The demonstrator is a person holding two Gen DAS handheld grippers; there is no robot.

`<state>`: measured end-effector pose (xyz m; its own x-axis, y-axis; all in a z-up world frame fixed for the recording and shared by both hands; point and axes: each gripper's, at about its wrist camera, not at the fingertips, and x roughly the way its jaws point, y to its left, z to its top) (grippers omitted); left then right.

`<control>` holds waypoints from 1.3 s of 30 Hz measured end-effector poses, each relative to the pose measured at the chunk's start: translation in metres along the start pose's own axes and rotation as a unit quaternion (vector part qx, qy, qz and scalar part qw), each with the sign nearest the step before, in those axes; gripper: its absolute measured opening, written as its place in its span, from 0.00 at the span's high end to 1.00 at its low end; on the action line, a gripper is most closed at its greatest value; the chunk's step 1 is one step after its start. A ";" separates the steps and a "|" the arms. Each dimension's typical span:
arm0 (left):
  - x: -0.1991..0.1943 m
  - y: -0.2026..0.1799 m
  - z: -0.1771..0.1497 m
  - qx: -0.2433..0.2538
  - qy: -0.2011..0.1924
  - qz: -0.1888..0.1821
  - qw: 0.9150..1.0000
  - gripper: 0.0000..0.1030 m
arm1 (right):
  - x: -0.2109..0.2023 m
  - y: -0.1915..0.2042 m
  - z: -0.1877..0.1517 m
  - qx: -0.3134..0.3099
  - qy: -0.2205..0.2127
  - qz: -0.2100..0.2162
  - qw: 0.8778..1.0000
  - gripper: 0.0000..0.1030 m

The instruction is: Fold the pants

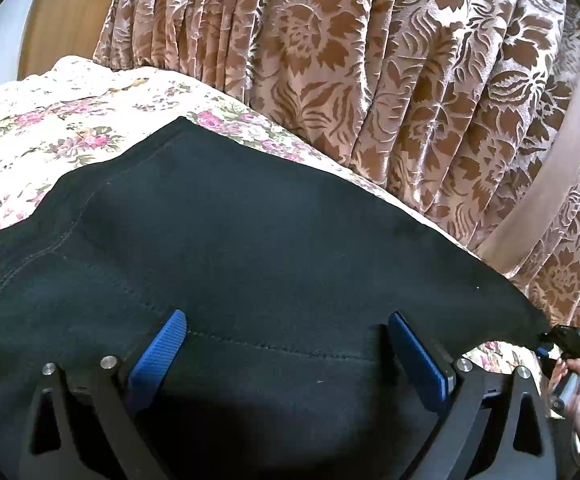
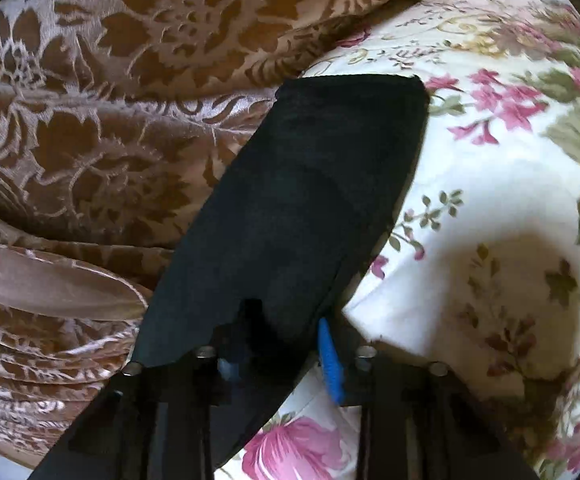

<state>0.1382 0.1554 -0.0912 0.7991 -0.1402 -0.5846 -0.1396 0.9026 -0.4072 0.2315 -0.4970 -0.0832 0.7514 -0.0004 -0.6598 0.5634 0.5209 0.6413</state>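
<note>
Left wrist view: with left gripper [image 1: 285, 344] spread wide over black pants [image 1: 229, 240] on floral bedspread [image 1: 49, 128], and right gripper [image 2: 285, 344] clamped on a corner, keep cloth taut, align edges.

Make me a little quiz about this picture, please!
1. True or false: the left hand-held gripper is open above the black pants.
2. What does the right hand-held gripper hold? A) pants B) curtain C) pillow
3. Fill in: the pants lie on a bedspread printed with ____.

Key: 1 true. 2 A. 3 flowers.
</note>
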 end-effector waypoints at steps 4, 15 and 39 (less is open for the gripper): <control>0.000 0.001 0.001 -0.001 0.000 -0.003 1.000 0.02 | -0.007 0.003 0.004 -0.005 -0.003 -0.003 1.000 0.86; -0.001 0.002 0.002 -0.007 0.001 -0.009 1.000 0.02 | -0.071 -0.020 -0.009 -0.015 -0.039 -0.039 0.998 0.87; -0.002 0.002 0.001 -0.018 0.005 -0.013 1.000 0.01 | -0.103 0.077 -0.161 -0.358 -0.023 -0.105 0.928 0.65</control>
<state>0.1370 0.1581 -0.0903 0.7963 -0.1682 -0.5810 -0.1403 0.8830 -0.4479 0.1423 -0.3196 -0.0284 0.6739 -0.1939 -0.7129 0.3396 0.9383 0.0658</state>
